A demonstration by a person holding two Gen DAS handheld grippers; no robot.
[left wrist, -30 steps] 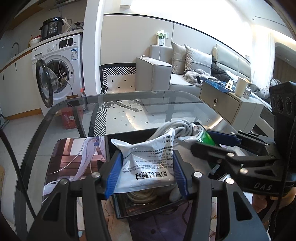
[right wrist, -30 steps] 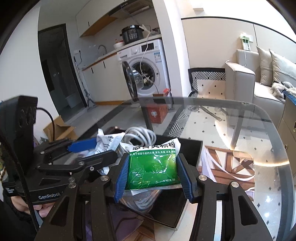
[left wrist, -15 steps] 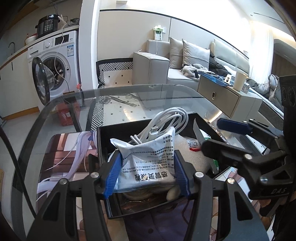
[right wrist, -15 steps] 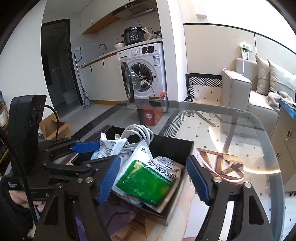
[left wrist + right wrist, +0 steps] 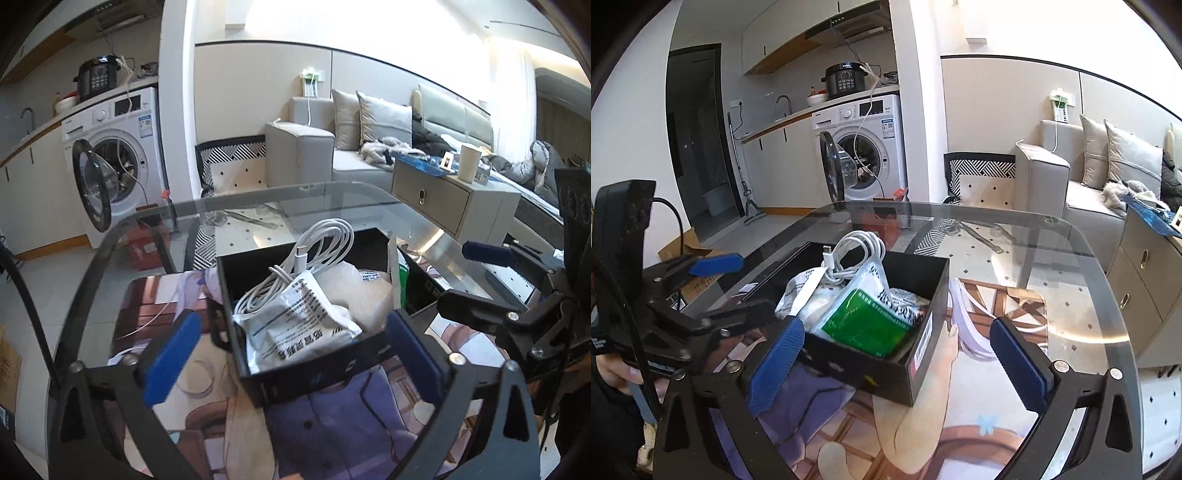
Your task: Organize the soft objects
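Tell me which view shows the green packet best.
The right wrist view: the green packet lies face-up in the black box, nearly unobstructed. The left wrist view shows only a thin green edge behind the white packet.

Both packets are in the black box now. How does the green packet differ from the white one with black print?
The green packet has a bright green face with white edges; the white packet is plain silvery white with black text. The green packet lies at the box's right side, the white packet at its left. The white cable coil partly overlies the white packet's far end. Both are soft, crinkled pouches lying tilted, and neither is held.
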